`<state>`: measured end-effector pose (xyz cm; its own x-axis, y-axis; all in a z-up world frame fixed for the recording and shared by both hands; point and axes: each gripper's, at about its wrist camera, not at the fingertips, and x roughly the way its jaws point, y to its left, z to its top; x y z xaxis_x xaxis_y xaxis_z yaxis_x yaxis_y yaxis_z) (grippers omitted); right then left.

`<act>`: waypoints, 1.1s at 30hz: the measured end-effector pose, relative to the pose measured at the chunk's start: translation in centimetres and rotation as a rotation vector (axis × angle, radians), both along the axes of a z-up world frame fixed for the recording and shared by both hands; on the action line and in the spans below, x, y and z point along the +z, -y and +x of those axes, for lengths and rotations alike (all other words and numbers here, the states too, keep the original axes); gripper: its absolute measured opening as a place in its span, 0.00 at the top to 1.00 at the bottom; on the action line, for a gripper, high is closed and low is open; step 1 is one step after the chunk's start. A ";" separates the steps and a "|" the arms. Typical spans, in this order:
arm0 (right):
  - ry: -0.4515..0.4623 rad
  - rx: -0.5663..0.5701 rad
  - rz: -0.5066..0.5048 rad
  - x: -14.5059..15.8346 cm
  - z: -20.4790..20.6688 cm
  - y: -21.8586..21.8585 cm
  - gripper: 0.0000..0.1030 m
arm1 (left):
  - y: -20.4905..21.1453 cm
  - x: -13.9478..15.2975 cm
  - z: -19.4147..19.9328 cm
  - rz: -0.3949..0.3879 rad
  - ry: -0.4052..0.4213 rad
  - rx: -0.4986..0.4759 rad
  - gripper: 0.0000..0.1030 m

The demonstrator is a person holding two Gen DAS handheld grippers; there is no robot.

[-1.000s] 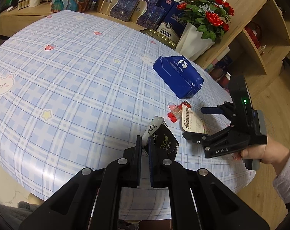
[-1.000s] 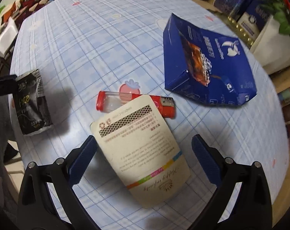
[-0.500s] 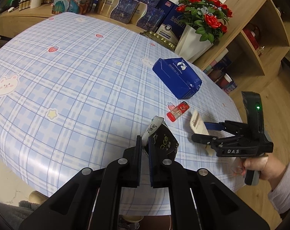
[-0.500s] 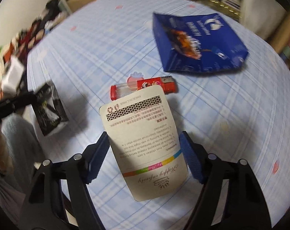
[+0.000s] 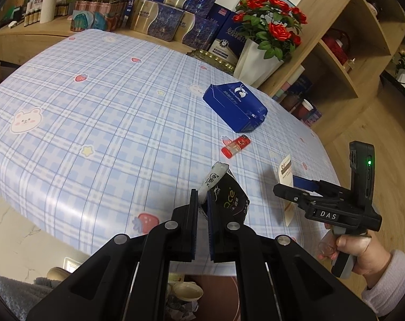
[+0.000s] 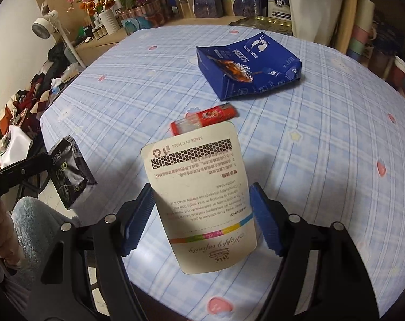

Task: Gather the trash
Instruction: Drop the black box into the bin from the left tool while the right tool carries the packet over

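Round table under a blue checked cloth with little strawberries, stars and bears printed on it. Blue coffee bag lying flat far across the cloth. Red lighter near it, on its side. White vase of red roses past the far edge, beside wooden shelves. Shiny gift boxes lined up on a low wooden bench behind the table. Wooden floor to the right. Paper cups and crumpled trash down below the near table edge.

Left gripper clamped tight on a black snack packet, held up above the near edge of the table.

Right gripper squeezing a white flat pouch by its two sides, lifted off the cloth, just in front of the lighter.
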<state>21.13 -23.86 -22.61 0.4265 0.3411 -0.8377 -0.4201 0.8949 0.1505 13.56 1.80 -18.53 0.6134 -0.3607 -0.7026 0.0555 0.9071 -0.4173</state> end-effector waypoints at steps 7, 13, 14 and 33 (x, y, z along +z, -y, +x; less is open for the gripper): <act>0.021 -0.012 0.020 0.3 -3.5 -0.5 0.30 | -0.5 0.3 -2.4 0.003 0.008 -0.013 0.93; 0.047 -0.024 0.045 0.8 -6.1 -0.9 0.30 | -0.1 -0.1 -4.9 0.015 0.009 -0.064 0.93; 0.053 -0.027 0.056 0.9 -6.7 -1.0 0.30 | 0.1 -0.3 -5.3 0.019 0.006 -0.077 0.93; 0.059 -0.082 0.131 -0.4 -14.4 -0.2 0.30 | 3.6 -10.4 -8.6 0.102 -0.236 -0.227 0.93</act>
